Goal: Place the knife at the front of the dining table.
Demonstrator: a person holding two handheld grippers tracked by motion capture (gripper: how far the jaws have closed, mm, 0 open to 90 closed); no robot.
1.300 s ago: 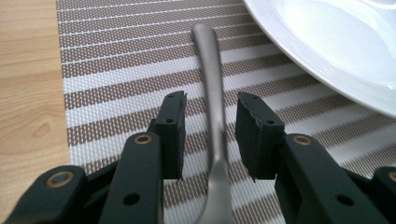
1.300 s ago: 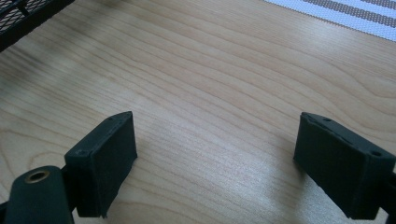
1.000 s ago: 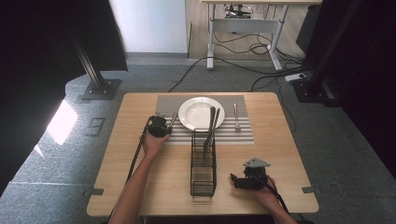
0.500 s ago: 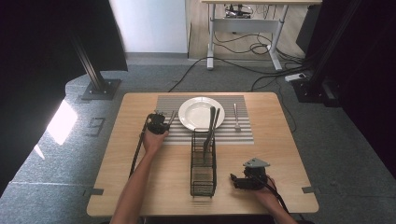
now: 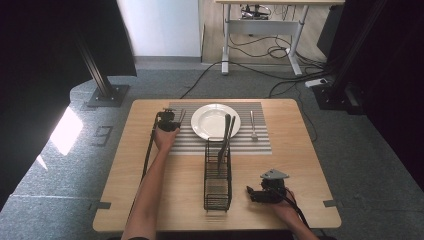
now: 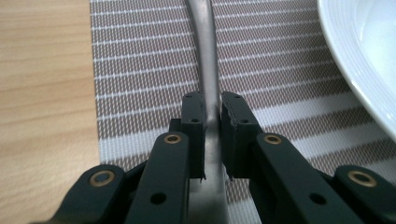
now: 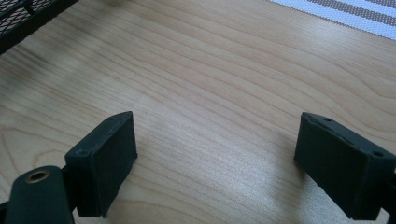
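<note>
Metal knife (image 6: 208, 70) lies flat on the striped placemat (image 6: 140, 70), at 9 o'clock of the white plate (image 5: 215, 120): apparently the table-setting position opposite the fork (image 5: 253, 125) at the plate's 3 o'clock. The left gripper (image 6: 212, 135) clamps the knife's handle end; its jaws have just been closing onto it. The knife's long axis runs 6 to 12 o'clock, parallel to the plate's edge, with the far end toward 12; which end is the blade cannot be told. The right gripper (image 7: 215, 154) rests with jaws spread wide and empty on the wooden table (image 7: 210, 79), at 3 o'clock of the black wire caddy (image 5: 218, 175), clear of the work.
</note>
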